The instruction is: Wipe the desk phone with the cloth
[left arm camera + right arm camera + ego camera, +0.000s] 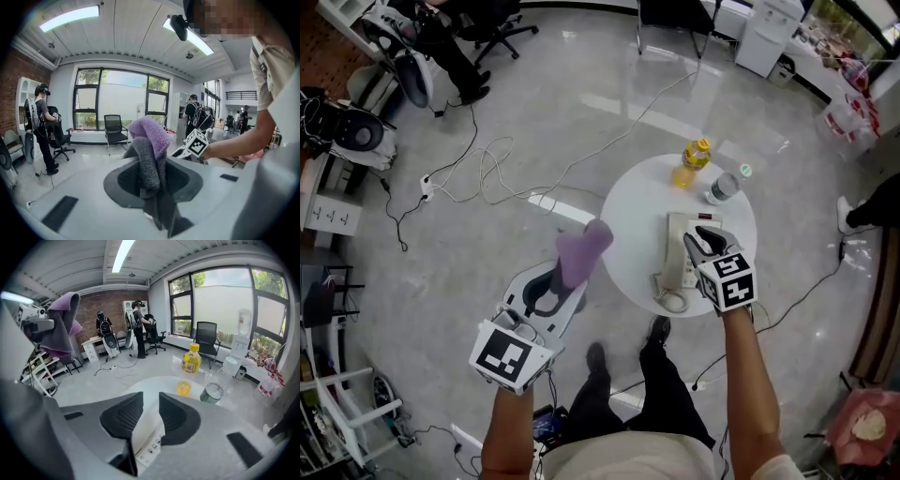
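Note:
A cream desk phone (680,231) lies on the round white table (628,216), its handset (667,281) along its left side. My right gripper (701,242) hovers just over the phone, jaws a little apart with nothing pinched. Down between them the right gripper view shows the phone's keypad (147,437), with the right gripper (146,411) above it. My left gripper (561,281) is off the table's left edge, shut on a purple and grey cloth (581,251) that stands up out of its jaws. The cloth (149,140) fills the left gripper (152,173).
A yellow juice bottle (692,161) and a clear water bottle (724,186) stand at the table's far side. White cables (487,173) trail over the floor to the left. Office chairs and people stand further off. The person's shoes (596,356) are by the table's near edge.

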`<state>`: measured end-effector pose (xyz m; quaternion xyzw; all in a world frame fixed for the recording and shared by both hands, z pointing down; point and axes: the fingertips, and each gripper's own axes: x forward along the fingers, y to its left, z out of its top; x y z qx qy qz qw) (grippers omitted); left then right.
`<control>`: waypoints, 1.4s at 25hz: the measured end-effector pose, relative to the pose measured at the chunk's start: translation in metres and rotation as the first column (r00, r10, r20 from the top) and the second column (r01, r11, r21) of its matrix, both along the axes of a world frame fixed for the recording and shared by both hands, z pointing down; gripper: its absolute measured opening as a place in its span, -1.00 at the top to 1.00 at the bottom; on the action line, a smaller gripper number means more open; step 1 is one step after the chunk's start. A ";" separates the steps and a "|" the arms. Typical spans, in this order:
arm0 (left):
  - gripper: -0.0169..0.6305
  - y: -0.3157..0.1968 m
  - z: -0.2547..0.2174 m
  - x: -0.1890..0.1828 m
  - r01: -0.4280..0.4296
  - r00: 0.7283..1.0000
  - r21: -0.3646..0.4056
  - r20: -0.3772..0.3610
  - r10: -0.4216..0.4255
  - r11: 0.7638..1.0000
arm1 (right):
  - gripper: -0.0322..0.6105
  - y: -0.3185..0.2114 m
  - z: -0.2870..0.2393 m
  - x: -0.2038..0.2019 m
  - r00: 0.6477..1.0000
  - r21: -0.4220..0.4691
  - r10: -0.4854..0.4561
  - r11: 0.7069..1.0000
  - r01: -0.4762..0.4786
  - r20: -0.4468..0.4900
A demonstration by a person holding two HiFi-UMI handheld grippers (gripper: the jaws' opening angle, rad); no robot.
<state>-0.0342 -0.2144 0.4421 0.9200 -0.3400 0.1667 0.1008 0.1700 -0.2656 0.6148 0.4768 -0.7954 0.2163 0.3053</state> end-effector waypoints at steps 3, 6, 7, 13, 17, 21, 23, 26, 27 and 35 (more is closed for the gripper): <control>0.66 -0.005 0.013 0.003 0.003 1.000 -0.006 0.002 -0.003 1.000 | 0.49 -0.004 0.027 0.000 1.000 -0.037 0.017 0.999 -0.017 -0.001; 0.66 -0.005 0.024 0.003 0.005 1.000 -0.037 0.000 -0.005 0.999 | 0.32 -0.007 0.048 -0.003 0.999 -0.072 0.037 0.997 -0.037 -0.005; 0.66 -0.006 0.026 0.003 0.007 1.000 -0.037 -0.001 -0.007 0.999 | 0.27 -0.008 0.054 -0.004 0.999 -0.082 0.043 0.996 -0.043 -0.008; 0.66 -0.009 0.037 0.007 0.021 1.000 -0.036 -0.002 -0.021 0.999 | -0.02 -0.010 0.086 -0.007 0.996 -0.125 0.083 0.989 -0.085 -0.027; 0.66 -0.009 0.045 0.004 0.030 1.000 -0.039 -0.004 -0.030 0.999 | -0.14 -0.011 0.104 -0.011 0.992 -0.144 0.113 0.983 -0.118 -0.048; 0.66 -0.009 0.051 0.000 0.039 0.999 -0.052 0.000 -0.039 0.998 | -0.16 -0.014 0.120 -0.013 0.985 -0.153 0.152 0.975 -0.163 -0.080; 0.66 -0.009 0.053 -0.002 0.042 0.999 -0.055 0.000 -0.043 0.998 | -0.16 -0.013 0.128 -0.013 0.981 -0.166 0.174 0.968 -0.187 -0.092; 0.66 -0.010 0.055 -0.004 0.044 0.999 -0.058 0.002 -0.044 0.997 | -0.08 -0.009 0.142 -0.012 0.973 -0.192 0.206 0.956 -0.224 -0.106; 0.66 -0.011 0.055 -0.004 0.044 0.999 -0.058 0.002 -0.044 0.997 | -0.04 -0.008 0.146 -0.011 0.969 -0.200 0.221 0.950 -0.239 -0.107; 0.66 -0.008 0.061 -0.007 0.032 0.999 -0.093 0.009 -0.031 0.995 | 0.13 -0.006 0.152 -0.005 0.939 -0.218 0.336 0.913 -0.344 -0.073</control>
